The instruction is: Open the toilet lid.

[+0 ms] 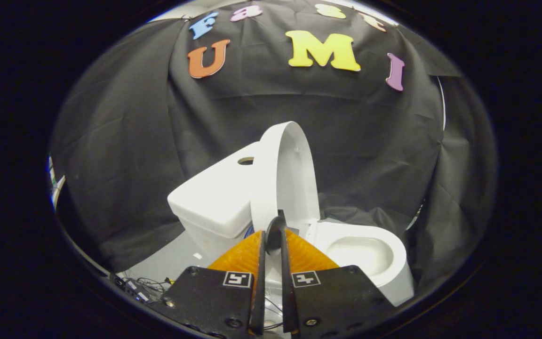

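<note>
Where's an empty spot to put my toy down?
The flat top of the tank is bare. The grey floor beside the toilet is free up to the cables. It's crowded at the raised lid, where the gripper sits nearly closed.

Toilet lid [286, 174] upright; claw [271, 235] nearly closed, apparently empty.

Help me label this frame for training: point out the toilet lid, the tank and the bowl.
toilet lid [294, 174]: gripper view, on its raised inner face.
tank [214, 197]: gripper view, on its top cover.
bowl [362, 254]: gripper view, on its inner basin, beyond the tool's fingers.
</note>
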Action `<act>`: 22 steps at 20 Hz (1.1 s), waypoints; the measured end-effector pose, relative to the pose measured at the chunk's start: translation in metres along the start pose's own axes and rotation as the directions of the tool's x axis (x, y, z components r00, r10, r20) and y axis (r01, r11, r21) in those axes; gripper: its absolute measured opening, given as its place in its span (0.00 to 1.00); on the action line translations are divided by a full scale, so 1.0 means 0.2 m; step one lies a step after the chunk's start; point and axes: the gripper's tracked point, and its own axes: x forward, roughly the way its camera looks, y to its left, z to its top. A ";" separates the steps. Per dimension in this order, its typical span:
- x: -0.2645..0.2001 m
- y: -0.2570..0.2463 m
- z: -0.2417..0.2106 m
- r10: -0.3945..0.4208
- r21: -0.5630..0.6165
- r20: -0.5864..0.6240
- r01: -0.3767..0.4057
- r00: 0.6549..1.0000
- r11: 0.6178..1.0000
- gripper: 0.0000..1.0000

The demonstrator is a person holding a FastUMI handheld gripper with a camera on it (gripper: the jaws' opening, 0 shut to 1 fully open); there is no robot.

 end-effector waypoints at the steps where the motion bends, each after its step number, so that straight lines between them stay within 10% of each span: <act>1: -0.01 0.00 0.01 -0.005 -0.013 0.014 0.005 1.000 1.000 0.18; 14: -0.21 -0.21 0.08 0.043 0.052 0.128 -0.050 0.991 0.997 0.48; 18: -0.29 -0.30 0.06 0.072 0.046 0.150 -0.080 0.986 0.996 0.99; 22: -0.42 -0.39 0.10 0.089 0.039 0.256 -0.102 0.963 0.994 0.98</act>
